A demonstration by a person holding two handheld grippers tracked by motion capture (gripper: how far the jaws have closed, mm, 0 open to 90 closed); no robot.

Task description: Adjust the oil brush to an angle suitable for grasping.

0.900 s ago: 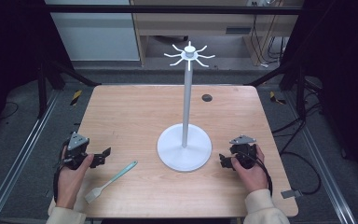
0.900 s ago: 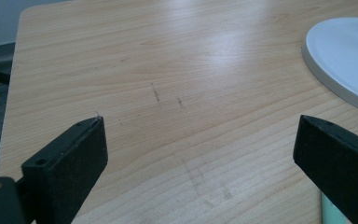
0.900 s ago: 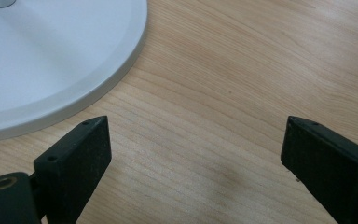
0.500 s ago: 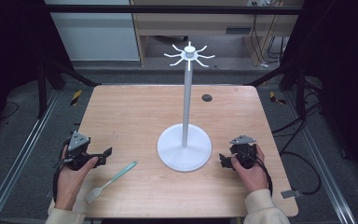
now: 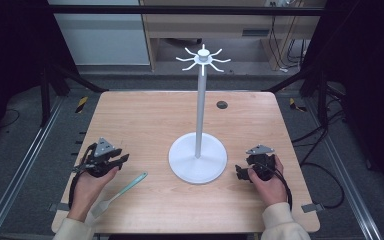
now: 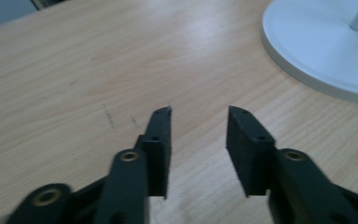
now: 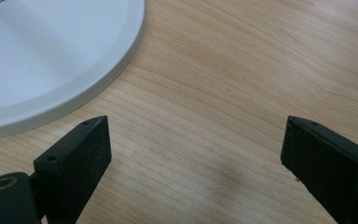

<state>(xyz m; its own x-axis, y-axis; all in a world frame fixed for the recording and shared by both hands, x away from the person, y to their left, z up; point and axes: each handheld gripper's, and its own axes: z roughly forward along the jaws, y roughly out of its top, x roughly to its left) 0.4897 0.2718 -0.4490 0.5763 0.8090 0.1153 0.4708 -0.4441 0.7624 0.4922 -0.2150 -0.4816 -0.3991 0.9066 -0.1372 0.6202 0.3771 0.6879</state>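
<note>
A white stand has a round base [image 5: 197, 161] at the table's middle, and its thin pole [image 5: 200, 110] rises to a ring of hooks [image 5: 203, 56]. A pale green utensil [image 5: 122, 191] lies flat at the front left. Just left of the utensil's far end, a hand holds my left gripper [image 5: 124, 159]; its jaws stand open over bare wood [image 6: 199, 119], nothing between them, with the base [image 6: 317, 51] ahead to the right. My right gripper [image 5: 239, 172] rests beside the base's right edge, its jaws wide open [image 7: 196, 128] and empty, with the base [image 7: 51, 56] at upper left.
A small dark round spot [image 5: 222, 105] sits on the wooden table [image 5: 145, 120] behind the stand. Metal rails [image 5: 25, 165] run along both sides of the table. Yellow-and-black pieces [image 5: 81, 104] lie on the floor beside the far corners.
My left gripper has shifted a little to the right, toward the stand. The right gripper and the utensil have stayed put.
</note>
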